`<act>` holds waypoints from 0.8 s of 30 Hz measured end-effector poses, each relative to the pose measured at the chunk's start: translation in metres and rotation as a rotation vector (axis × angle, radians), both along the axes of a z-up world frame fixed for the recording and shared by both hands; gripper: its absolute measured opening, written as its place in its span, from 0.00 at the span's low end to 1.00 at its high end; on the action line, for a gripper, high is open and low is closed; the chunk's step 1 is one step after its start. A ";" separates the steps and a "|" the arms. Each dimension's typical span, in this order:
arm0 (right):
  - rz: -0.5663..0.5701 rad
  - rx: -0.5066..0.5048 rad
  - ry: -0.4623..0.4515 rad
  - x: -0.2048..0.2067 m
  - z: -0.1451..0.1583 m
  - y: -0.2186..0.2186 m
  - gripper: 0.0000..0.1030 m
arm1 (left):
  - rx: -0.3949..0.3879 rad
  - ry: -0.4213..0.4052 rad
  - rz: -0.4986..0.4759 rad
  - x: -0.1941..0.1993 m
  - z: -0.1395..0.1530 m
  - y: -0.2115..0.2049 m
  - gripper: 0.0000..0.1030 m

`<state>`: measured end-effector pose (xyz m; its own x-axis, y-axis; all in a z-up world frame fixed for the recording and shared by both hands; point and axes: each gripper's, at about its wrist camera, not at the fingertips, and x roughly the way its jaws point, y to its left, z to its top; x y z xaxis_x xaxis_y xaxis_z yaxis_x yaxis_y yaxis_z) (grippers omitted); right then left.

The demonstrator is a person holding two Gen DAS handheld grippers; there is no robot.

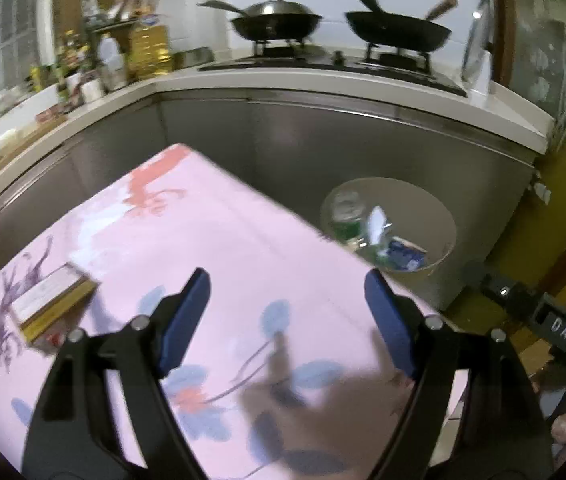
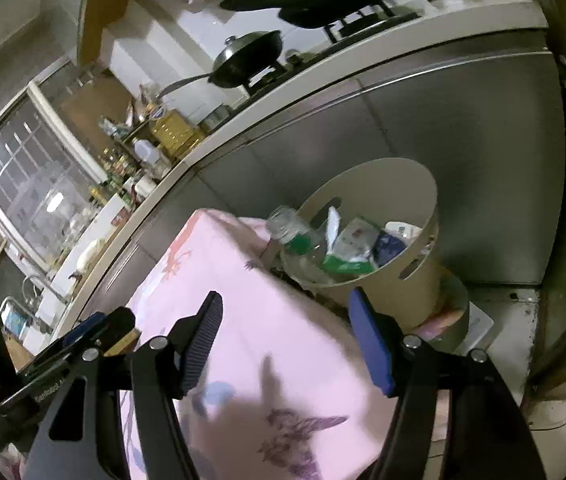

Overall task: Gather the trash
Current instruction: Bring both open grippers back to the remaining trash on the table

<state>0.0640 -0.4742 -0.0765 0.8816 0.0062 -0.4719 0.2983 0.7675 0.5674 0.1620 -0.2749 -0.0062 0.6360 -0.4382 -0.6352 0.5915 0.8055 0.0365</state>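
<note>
Kitchen counters wrap the back of the scene, with a gas hob [image 1: 323,64] carrying a lidded wok [image 1: 275,20] and a bare black pan [image 1: 399,32], and bottles and jars crowded into the corner to the left. Down in front sits a table under a pink floral cloth [image 1: 211,248], and that is where both tools are hanging right now. Left gripper [image 1: 287,316] is over the cloth with its blue pads spread wide and nothing between them, only printed petals and its own shadow below. Off to its left on the cloth lies a small flat carton [image 1: 53,306], white on top with a yellow edge, touched by neither tool. Right gripper [image 2: 285,336] is also spread, jaws apart and empty, poised above the table's far edge; in its view the left tool pokes in at the left side of the frame. Now the trash: beyond that table edge, against the steel cabinet fronts [image 2: 463,140], stands a round cream bin [image 2: 419,280] with slot handles cut in its wall. Inside it lie a clear plastic bottle with a green label [image 2: 299,240], a white and green wrapper [image 2: 353,248] and a blue packet [image 2: 389,246], piled together. The bin stands just beside the table's corner, lower than the cloth.
</note>
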 end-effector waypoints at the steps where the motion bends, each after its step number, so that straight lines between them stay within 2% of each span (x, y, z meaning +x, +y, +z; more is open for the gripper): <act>1: 0.008 -0.006 -0.001 -0.001 0.002 0.005 0.61 | -0.003 -0.002 0.014 -0.001 0.001 0.009 0.74; 12: 0.106 -0.084 0.002 0.009 0.026 0.069 0.61 | -0.036 -0.029 0.169 -0.005 0.003 0.103 0.74; 24: 0.255 -0.115 0.051 0.040 0.023 0.134 0.61 | -0.023 -0.020 0.366 0.005 -0.017 0.197 0.74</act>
<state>0.1038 -0.3401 -0.0540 0.8335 0.1684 -0.5263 0.1133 0.8801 0.4611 0.1670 -0.0782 -0.0236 0.7654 -0.1932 -0.6138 0.2631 0.9645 0.0245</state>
